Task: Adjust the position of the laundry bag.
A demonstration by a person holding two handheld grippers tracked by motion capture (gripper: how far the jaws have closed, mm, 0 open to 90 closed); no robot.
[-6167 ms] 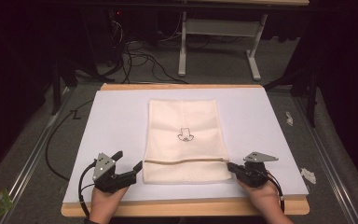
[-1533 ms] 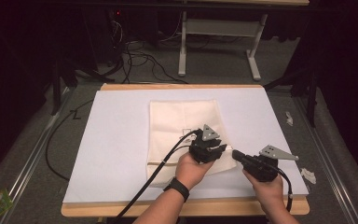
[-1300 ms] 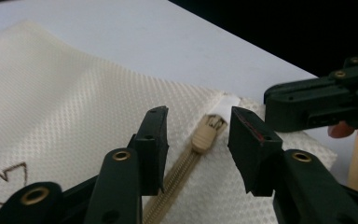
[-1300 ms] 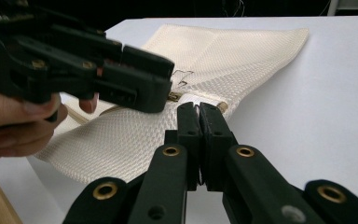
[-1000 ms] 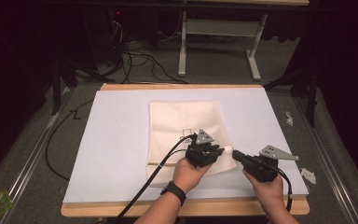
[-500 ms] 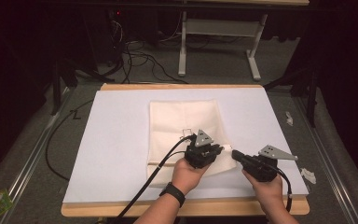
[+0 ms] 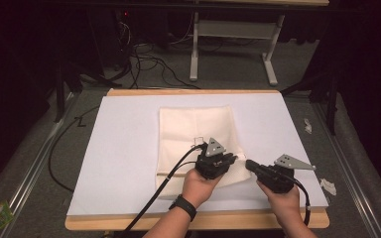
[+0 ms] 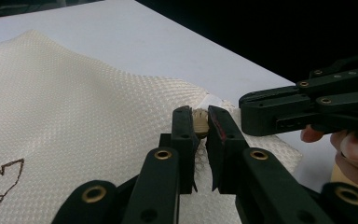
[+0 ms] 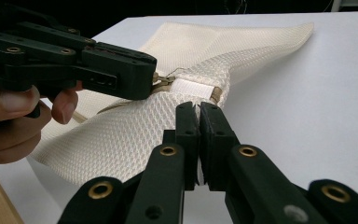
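A cream mesh bag (image 7: 193, 129) with a small dark print lies flat on the white table top (image 7: 124, 148). A tan zipper (image 7: 176, 171) runs along its near end. My left gripper (image 7: 229, 159) has crossed to the bag's near right corner. In the left gripper view it (image 8: 200, 120) is shut on the tan zipper pull (image 8: 199, 126). Just to its right, my right gripper (image 7: 250, 165) is shut on the bag's corner fabric (image 9: 186, 100), below a white tab (image 9: 191, 87). The corner is lifted slightly off the table.
The left gripper's black cable (image 7: 161, 186) trails over the table's wooden front edge (image 7: 104, 222). White scraps (image 7: 307, 125) (image 7: 328, 186) lie off the table's right side. Cables (image 7: 144, 54) and a metal table frame (image 7: 228, 29) sit on the floor beyond.
Since 6.2 s ago my left gripper has crossed from the bag's near left corner to its near right corner and shut on the zipper pull. Over the last second both grippers barely move.
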